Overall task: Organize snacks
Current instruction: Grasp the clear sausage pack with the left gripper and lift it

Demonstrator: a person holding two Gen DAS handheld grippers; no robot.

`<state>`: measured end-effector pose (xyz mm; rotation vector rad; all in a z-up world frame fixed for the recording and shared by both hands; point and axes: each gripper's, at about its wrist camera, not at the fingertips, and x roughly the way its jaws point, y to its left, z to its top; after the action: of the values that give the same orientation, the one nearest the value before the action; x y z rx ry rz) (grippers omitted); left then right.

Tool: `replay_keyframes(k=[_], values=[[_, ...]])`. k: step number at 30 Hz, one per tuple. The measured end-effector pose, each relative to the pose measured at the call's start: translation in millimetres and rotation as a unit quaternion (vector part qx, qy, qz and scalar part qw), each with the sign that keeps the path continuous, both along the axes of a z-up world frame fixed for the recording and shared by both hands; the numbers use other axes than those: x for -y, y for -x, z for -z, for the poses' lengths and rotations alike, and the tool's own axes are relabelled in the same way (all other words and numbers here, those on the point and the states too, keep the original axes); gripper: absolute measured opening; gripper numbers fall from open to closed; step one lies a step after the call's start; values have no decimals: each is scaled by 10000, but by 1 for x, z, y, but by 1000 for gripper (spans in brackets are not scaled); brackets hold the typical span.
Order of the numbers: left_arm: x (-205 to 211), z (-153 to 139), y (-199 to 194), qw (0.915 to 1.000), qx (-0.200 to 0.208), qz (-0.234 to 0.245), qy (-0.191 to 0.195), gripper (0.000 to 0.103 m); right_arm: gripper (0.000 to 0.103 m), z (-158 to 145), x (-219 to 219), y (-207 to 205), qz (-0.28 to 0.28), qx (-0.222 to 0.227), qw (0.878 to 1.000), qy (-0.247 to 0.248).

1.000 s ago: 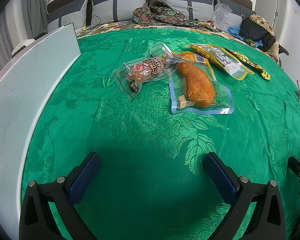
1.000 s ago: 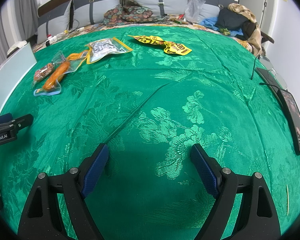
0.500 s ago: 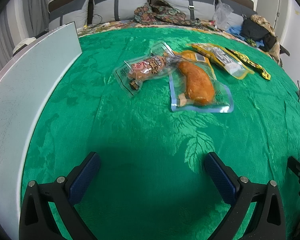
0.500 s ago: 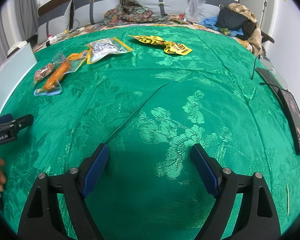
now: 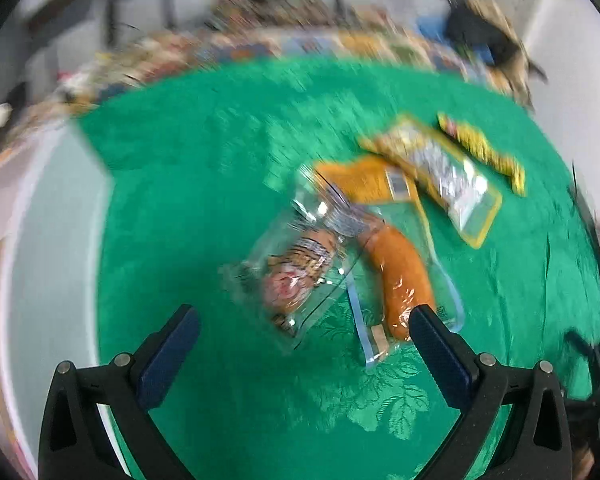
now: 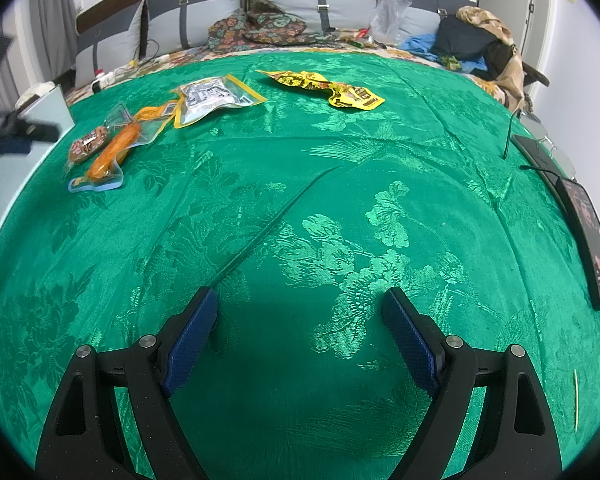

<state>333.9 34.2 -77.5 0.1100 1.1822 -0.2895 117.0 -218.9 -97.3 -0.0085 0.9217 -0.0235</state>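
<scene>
Several snack packs lie on a green cloth [image 6: 300,200]. In the blurred left wrist view, a clear pack with brown meat [image 5: 296,276] lies just ahead of my open left gripper [image 5: 300,340], beside a clear pack with an orange sausage [image 5: 404,276]. Beyond them lie a silver-and-yellow pack [image 5: 444,172] and a yellow wrapper [image 5: 484,152]. In the right wrist view the same packs sit far left: meat pack [image 6: 86,146], sausage pack [image 6: 112,152], silver pack [image 6: 208,98], yellow wrapper [image 6: 328,86]. My right gripper [image 6: 300,320] is open and empty, low over bare cloth.
A white board [image 5: 44,248] stands along the left edge of the cloth. A phone [image 6: 588,236] and a dark device [image 6: 534,152] lie at the right edge. Pillows [image 6: 324,4], clothes and bags [image 6: 472,40] are piled at the back.
My left gripper has moved quickly forward toward the meat and sausage packs, which now lie just ahead of its fingertips; the view is motion-blurred. The right gripper has not moved.
</scene>
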Motion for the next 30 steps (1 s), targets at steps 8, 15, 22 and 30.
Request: replay_keyframes(k=[8,15,22,30], values=[[28,35,-46,9905,-289,1040,-855,100,88,0,0,0,0,0,10000,-1],[6,36,-72,9981,-304,468,-255,103,88,0,0,0,-2,0,10000,-4],[0,31,-56,9995,-121,227,-202,100,88,0,0,0,2,-1,10000,-4],[-24,24,-11,9992,183,-335,-125,51,88,0,0,0,3,-1,10000,-6]])
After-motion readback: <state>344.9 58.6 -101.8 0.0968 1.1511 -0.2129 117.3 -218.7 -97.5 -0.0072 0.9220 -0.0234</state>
